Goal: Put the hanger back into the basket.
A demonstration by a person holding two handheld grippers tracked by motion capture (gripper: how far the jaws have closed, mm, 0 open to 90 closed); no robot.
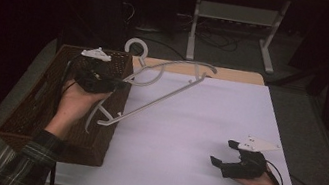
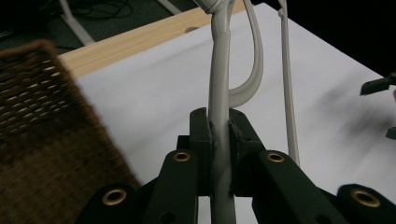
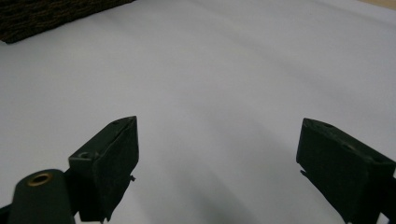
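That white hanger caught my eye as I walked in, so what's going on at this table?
A person works with a gripper in each hand. The left gripper is clamped on the white plastic hanger, holding it tilted over the edge of the wicker basket and the white table top. The right gripper rests low near the table's front right, jaws wide open with nothing between them.

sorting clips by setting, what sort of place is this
Probably a lab or workshop test bench: a white-topped table bearing a brown woven wicker basket, with loose cables and white metal stand legs behind.
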